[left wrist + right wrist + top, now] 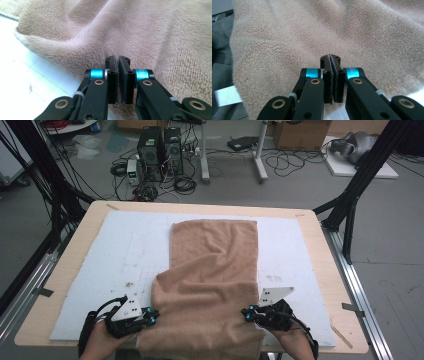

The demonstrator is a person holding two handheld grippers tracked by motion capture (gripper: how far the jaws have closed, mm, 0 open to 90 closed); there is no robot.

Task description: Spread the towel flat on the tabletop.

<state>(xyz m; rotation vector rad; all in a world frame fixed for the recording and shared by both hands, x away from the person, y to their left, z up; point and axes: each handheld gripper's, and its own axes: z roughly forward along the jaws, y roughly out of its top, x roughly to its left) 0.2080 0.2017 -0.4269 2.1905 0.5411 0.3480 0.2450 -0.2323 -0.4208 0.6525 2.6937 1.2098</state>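
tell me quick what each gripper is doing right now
left gripper: closed, jaws pinched at the near left edge of the tan towel.
right gripper: closed, jaws pinched at the towel's near right edge.

Bright even light, soft close-up blur

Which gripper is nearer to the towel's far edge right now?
Neither, clearly: both sit at the near end of the towel, about level with each other. The left gripper is at its near left edge, the right gripper at its near right edge, each with jaws shut.
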